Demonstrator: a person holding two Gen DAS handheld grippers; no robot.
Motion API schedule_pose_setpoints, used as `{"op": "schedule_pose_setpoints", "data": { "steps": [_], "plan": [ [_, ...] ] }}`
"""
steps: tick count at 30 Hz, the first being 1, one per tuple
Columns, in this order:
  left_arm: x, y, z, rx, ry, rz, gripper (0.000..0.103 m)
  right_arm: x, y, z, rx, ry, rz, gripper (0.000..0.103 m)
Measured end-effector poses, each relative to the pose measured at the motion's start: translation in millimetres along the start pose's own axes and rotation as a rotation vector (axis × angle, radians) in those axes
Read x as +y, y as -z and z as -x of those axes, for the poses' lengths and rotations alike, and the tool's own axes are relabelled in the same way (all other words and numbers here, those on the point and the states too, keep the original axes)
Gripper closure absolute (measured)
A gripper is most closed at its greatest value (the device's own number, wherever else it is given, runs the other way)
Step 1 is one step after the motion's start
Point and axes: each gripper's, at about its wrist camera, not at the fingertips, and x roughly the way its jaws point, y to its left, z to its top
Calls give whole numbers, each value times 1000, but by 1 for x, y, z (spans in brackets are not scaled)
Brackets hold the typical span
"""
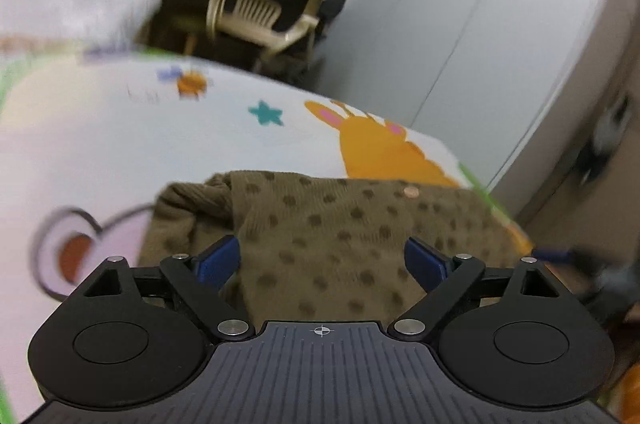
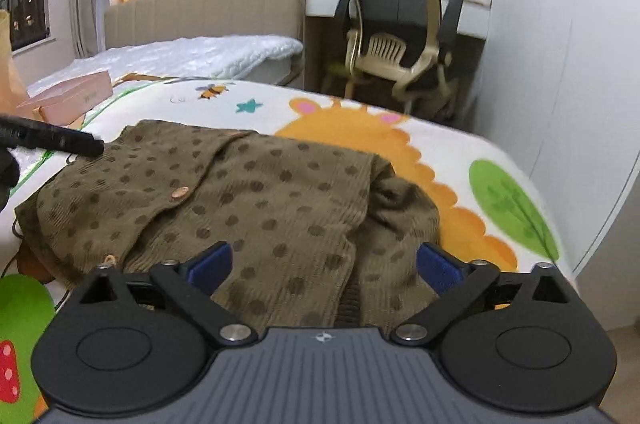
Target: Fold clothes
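A bed (image 2: 460, 151) under a cartoon-print cover fills the bedroom foreground, an office chair (image 2: 400, 35) beyond its far edge. The olive dotted cardigan (image 2: 260, 199) lies partly folded near the bed's near edge. Left tongs (image 1: 322, 260) and right tongs (image 2: 324, 268) hover over it, both released, grasping nothing.

Olive dotted cardigan (image 2: 256, 199), partly folded, buttoned
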Motion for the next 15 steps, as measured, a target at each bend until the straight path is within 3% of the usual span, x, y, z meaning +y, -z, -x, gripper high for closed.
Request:
{"op": "schedule_pose_setpoints", "data": {
  "steps": [4,6,15],
  "plan": [
    [-21,25,5,37,-80,-116,9,11,7,-22,74,85,42,0],
    [-25,40,-1,81,-141,-152,9,8,12,-25,73,82,9,0],
    [-18,58,4,52,-188,-108,1,-5,18,-27,75,38,-84,0]
  ]
}}
